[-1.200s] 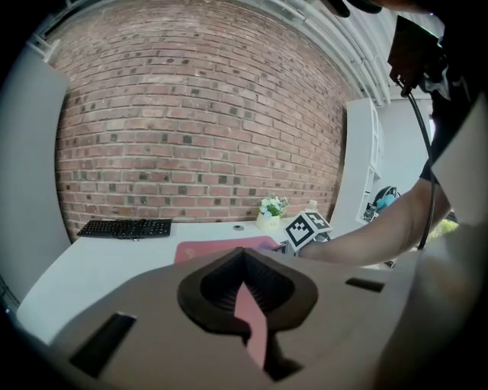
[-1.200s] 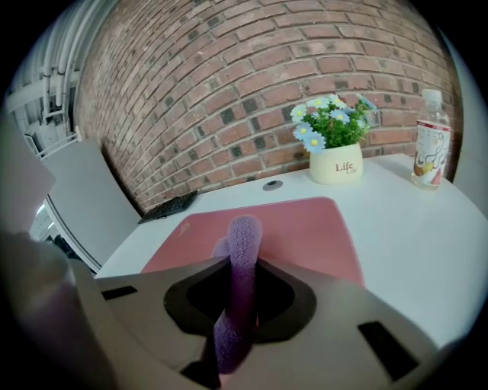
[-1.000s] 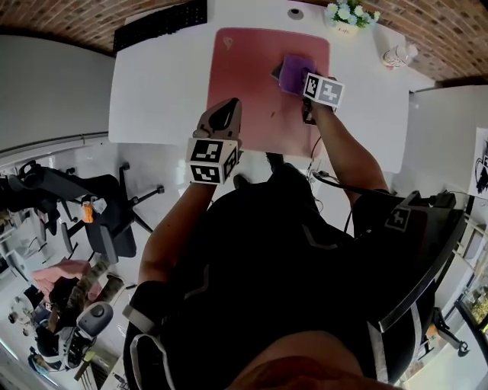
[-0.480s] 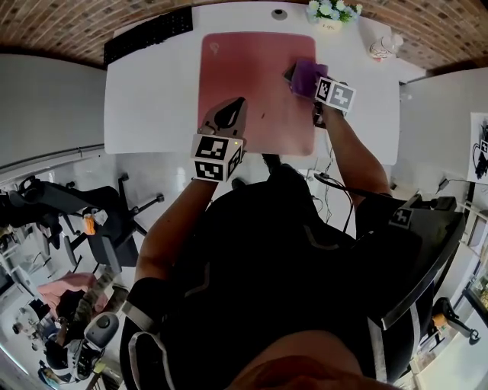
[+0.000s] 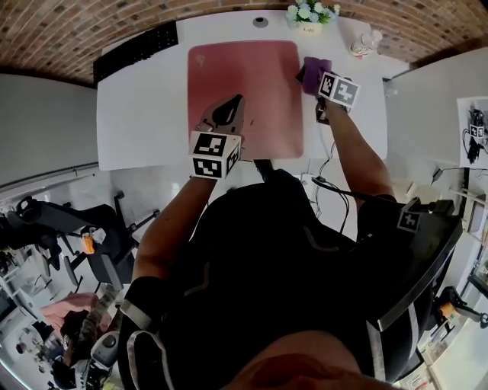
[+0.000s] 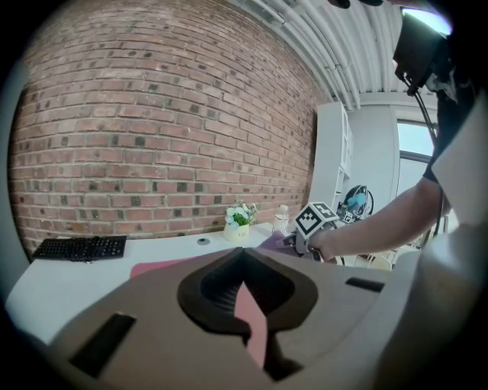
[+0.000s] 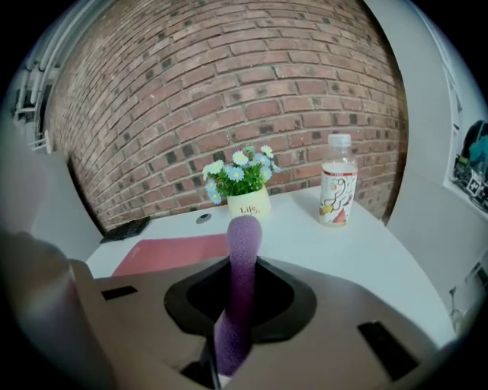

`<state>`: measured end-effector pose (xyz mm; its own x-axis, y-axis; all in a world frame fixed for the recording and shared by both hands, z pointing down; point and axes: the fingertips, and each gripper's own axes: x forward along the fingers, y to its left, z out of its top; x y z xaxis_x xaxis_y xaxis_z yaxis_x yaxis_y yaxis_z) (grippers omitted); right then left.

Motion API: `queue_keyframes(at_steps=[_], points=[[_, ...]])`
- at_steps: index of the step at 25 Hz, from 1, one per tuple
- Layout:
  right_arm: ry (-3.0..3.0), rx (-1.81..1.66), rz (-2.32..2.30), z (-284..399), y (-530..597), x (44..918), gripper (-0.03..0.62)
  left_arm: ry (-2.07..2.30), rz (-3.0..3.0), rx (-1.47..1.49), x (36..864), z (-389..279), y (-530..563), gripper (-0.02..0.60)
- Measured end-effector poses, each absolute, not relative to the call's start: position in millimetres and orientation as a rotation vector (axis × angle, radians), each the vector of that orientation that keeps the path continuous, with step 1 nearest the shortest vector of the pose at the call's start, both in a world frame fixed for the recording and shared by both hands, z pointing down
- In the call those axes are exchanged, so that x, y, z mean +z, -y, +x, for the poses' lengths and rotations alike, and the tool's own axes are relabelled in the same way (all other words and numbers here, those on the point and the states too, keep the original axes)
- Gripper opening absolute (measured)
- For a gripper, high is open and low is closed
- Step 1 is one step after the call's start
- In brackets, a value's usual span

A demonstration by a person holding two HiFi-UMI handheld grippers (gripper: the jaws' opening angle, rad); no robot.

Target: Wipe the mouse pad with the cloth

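The pink mouse pad (image 5: 252, 68) lies in the middle of the white table (image 5: 145, 114). My right gripper (image 5: 317, 79) is shut on the purple cloth (image 5: 313, 68), which sits just past the pad's right edge, over bare table. In the right gripper view the cloth (image 7: 242, 259) stands up between the jaws, with the pad (image 7: 175, 251) to the left. My left gripper (image 5: 226, 109) rests over the pad's near left part with its jaws together. In the left gripper view only a thin pink sliver shows between them, and the pad (image 6: 156, 266) stretches ahead.
A black keyboard (image 5: 137, 47) lies at the table's far left. A flower pot (image 5: 306, 15) and a bottle (image 5: 364, 42) stand along the far right edge, close beyond the cloth. An office chair (image 5: 84, 228) stands on the floor to the left.
My right gripper has dragged the cloth rightwards across the pad's far right part and off its right edge onto the table. My left gripper has stayed in place on the pad.
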<state>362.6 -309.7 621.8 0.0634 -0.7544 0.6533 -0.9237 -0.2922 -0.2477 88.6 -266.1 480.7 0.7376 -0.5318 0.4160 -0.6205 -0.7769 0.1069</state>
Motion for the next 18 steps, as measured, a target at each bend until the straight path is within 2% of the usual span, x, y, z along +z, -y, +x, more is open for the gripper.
queue_keyframes(at_steps=[10, 18], points=[[1.646, 0.838, 2.114, 400.4, 363.6, 607.4, 0.060, 0.943, 2.674, 0.557, 478.8, 98.8, 291.1, 0.003], [1.647, 0.818, 2.011, 369.1, 398.1, 640.9, 0.060, 0.995, 2.618, 0.580, 490.6, 85.3, 307.7, 0.003]])
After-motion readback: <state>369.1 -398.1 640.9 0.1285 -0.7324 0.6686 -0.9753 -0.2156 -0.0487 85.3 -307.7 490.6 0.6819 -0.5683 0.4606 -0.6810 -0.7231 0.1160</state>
